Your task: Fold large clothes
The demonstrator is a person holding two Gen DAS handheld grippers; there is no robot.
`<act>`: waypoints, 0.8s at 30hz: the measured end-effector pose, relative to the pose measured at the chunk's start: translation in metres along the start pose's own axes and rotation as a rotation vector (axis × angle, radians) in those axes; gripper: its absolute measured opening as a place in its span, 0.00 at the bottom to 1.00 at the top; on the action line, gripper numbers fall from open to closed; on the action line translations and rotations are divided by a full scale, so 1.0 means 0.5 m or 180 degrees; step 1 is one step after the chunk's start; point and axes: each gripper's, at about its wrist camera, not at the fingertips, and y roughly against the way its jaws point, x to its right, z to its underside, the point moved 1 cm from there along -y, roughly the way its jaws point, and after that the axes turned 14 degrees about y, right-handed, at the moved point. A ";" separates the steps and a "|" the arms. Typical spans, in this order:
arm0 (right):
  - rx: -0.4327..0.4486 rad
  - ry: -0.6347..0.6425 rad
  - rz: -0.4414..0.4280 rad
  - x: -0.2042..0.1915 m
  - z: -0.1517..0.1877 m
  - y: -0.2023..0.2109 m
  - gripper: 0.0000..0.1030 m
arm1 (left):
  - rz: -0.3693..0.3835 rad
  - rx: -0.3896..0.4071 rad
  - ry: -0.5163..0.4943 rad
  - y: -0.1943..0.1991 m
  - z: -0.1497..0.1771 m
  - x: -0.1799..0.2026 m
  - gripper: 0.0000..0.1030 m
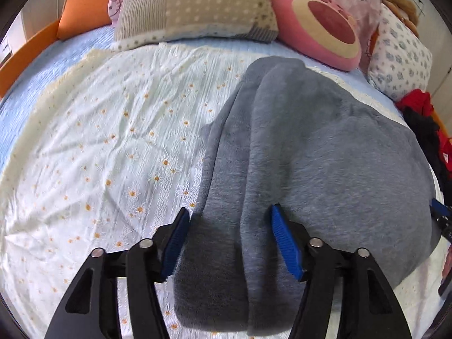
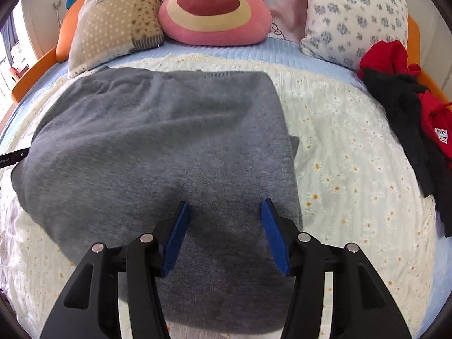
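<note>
A grey fleece garment (image 1: 310,155) lies folded on the daisy-print sheet (image 1: 99,141) of a bed. My left gripper (image 1: 230,212) hovers over its near left part, open, blue pads apart with only cloth below them. In the right wrist view the same garment (image 2: 169,141) spreads across the middle of the sheet (image 2: 353,155). My right gripper (image 2: 225,204) stands open above its near right part, not pressing on it. A bit of the right gripper (image 1: 439,212) shows at the left wrist view's right edge.
Along the headboard sit a beige patchwork pillow (image 2: 118,19), a pink bear plush (image 2: 214,11) and a blue-flowered pillow (image 2: 356,14). A pile of red and black clothes (image 2: 409,107) lies at the right. An orange bed frame (image 1: 25,53) borders the mattress.
</note>
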 end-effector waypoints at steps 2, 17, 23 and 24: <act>-0.0003 0.0040 0.0062 -0.008 -0.003 -0.009 0.52 | -0.0001 0.0011 0.0014 -0.010 0.000 -0.004 0.70; 0.0736 0.0248 -0.0413 -0.194 -0.082 0.126 0.51 | 0.0595 -0.0083 0.0965 0.093 0.071 -0.102 0.70; 0.0690 0.0183 -0.0598 -0.249 -0.089 0.109 0.51 | 0.0853 -0.0291 0.1243 0.050 0.089 -0.096 0.72; 0.0683 0.0176 -0.0608 -0.253 -0.087 0.107 0.51 | 0.0951 -0.0362 0.1325 0.037 0.088 -0.096 0.72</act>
